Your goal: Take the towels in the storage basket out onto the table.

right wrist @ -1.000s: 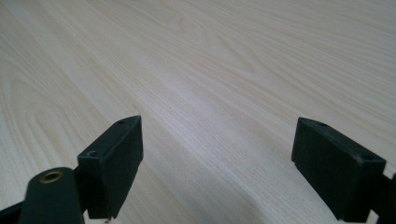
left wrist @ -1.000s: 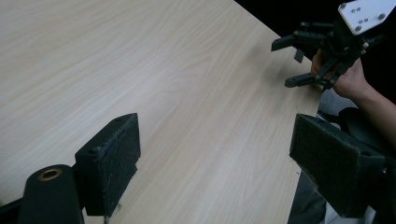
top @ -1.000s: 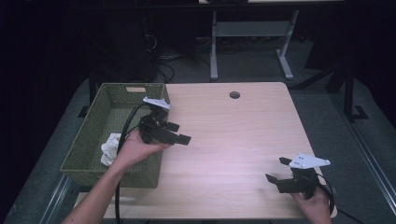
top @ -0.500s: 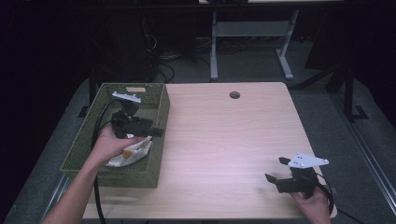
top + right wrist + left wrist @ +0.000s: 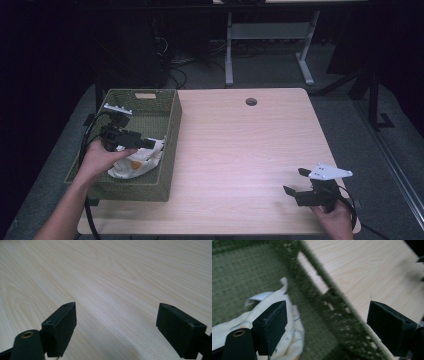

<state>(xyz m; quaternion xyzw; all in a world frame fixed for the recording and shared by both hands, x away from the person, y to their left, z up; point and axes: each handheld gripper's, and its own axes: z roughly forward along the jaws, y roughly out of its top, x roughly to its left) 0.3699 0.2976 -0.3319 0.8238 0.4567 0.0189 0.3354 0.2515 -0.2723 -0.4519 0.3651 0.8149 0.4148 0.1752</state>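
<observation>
One green woven basket [image 5: 170,131] sits on the pale wooden table [image 5: 240,150], at about 9 o'clock from the table's middle, its long side running along the left edge. Inside it lies one crumpled white cloth [image 5: 142,162] with an orange patch, bunched in the near half against the basket's right wall; the far half of the basket floor is bare weave. In the left gripper view the cloth [image 5: 274,322] spreads under the left-hand jaw, while the basket wall [image 5: 329,315] runs diagonally between the two jaws and the right-hand jaw sits over table wood. Left gripper [image 5: 137,144] hangs over the basket interior just above the cloth, jaws spread wide and holding nothing; whether a jaw tip brushes the fabric cannot be told. Right gripper [image 5: 296,182] sits at roughly 5 o'clock on the table, near the front right corner, jaws likewise wide apart and empty, pointing toward 9 o'clock across bare wood; its own view gives plain wood grain [image 5: 107,277] between the jaws. Open room: the whole middle and far right of the table is free surface, broken by one round cable hole [image 5: 251,101] at 12 o'clock near the far edge. The grippers are well apart. Count: two grippers, two hands, one basket, one cloth, one cable hole.
</observation>
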